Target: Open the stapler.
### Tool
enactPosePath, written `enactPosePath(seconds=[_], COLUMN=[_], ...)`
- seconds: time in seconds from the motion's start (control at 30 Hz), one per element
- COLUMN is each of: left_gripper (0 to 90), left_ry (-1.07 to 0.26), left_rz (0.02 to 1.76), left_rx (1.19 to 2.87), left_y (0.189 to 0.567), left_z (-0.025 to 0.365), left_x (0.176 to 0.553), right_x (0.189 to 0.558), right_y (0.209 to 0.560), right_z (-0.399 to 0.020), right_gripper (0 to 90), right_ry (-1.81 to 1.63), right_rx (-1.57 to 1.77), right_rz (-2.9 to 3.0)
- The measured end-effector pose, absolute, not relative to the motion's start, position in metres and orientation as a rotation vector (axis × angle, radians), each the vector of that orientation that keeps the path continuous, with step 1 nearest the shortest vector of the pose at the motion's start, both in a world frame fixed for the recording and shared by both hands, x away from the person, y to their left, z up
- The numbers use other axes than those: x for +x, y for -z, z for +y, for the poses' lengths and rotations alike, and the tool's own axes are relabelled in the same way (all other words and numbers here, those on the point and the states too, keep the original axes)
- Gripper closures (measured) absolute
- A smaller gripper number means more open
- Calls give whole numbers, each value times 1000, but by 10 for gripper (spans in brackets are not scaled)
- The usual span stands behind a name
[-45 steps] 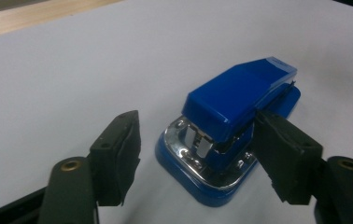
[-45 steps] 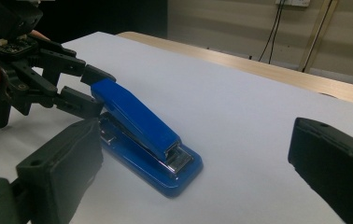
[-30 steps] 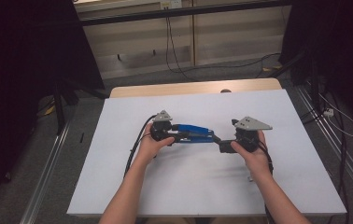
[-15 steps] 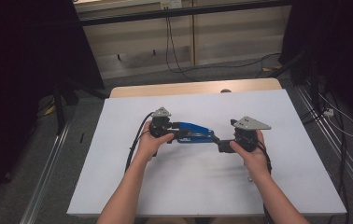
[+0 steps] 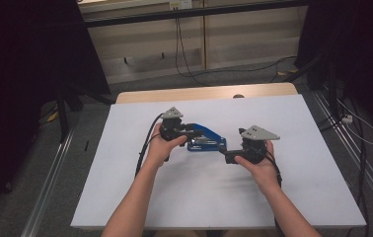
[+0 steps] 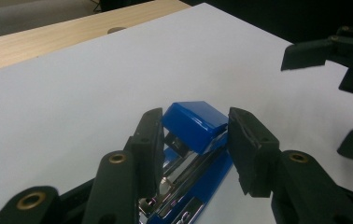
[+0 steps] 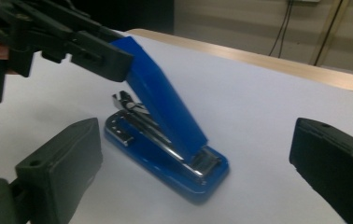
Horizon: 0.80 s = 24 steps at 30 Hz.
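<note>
The blue stapler (image 5: pixel 205 140) sits near the middle of the white table (image 5: pixel 298 197), its base flat on the surface and its blue top cover (image 7: pixel 158 100) swung up at a steep tilt on the hinge. With the cover raised, the metal staple channel (image 7: pixel 139 123) lies open to view; whether staples are in it cannot be told.

Nearest the person, the right gripper (image 5: pixel 230 157) is held low just beside the stapler's hinge end. In the right gripper view its jaws stand wide apart with nothing between them, the stapler a little way ahead of them.

Farther off, the left gripper (image 6: pixel 194 140) is at the stapler's free end. Its jaws have just been closing, and they are clamped on the front end of the raised cover, one pad (image 6: pixel 149 140) on each side, holding it lifted off the base.

Beyond the white table a strip of bare wood (image 5: pixel 199 93) shows, and cables (image 5: pixel 189 59) trail over the floor behind it.
</note>
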<state>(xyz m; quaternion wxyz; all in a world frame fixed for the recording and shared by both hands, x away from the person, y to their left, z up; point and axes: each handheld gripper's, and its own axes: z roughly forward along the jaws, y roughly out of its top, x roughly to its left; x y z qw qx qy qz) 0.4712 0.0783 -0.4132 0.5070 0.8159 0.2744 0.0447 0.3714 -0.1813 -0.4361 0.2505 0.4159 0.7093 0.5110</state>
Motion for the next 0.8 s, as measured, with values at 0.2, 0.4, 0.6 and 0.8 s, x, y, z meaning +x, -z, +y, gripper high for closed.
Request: enactPosePath(seconds=[0.2, 0.4, 0.6, 0.8], left_gripper=[569, 567, 565, 565], left_ry=[-115, -123, -138, -138], left_rz=[676, 678, 681, 690], left_rx=[1973, 1997, 2003, 2007], left_y=[410, 406, 403, 401], left_z=[74, 72, 69, 66], left_x=[471, 472, 471, 471], right_x=[372, 374, 379, 384], right_y=[441, 443, 445, 443], right_z=[-170, -160, -149, -136], right_gripper=[282, 647, 900, 900], right_ry=[-1419, -1403, -1387, -1370], right_rx=[1156, 1136, 1097, 1076], right_rz=[1987, 2025, 2066, 2086])
